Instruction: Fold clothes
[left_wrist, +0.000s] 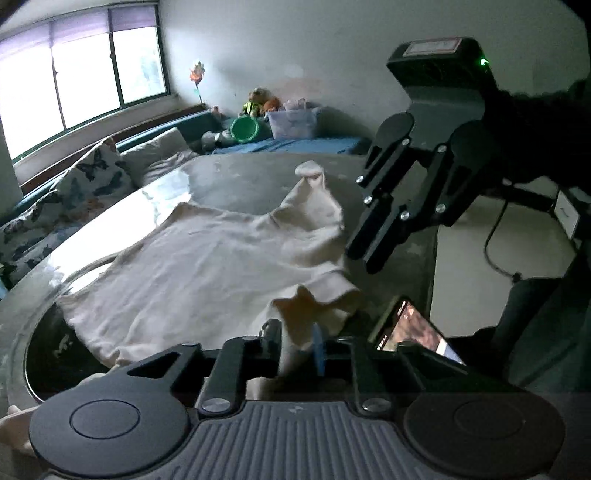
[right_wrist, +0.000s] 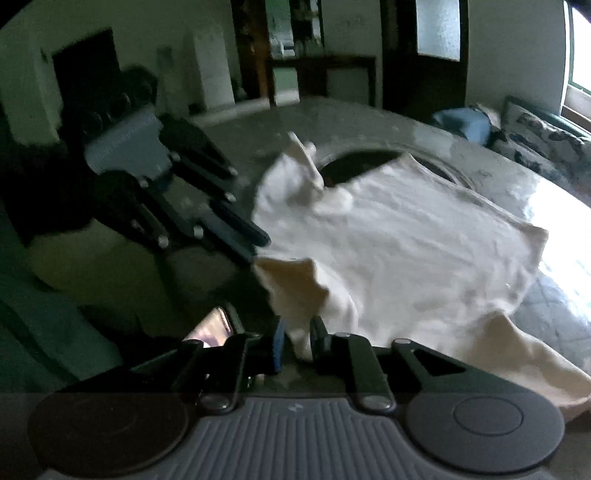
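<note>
A cream T-shirt lies spread on a round grey table with a dark centre. At the bottom of the left wrist view my left gripper is shut on a bunched, lifted fold of the shirt's near edge. My right gripper shows at the upper right, with its tips against the shirt's right edge. In the right wrist view my right gripper pinches a raised fold of the T-shirt. My left gripper reaches in from the left, at the cloth's edge.
A lit phone lies at the table's near edge, close to both grippers. Butterfly-print pillows line a bench under the window. A plastic box and a green bowl stand behind. A dark sleeve carries the right gripper.
</note>
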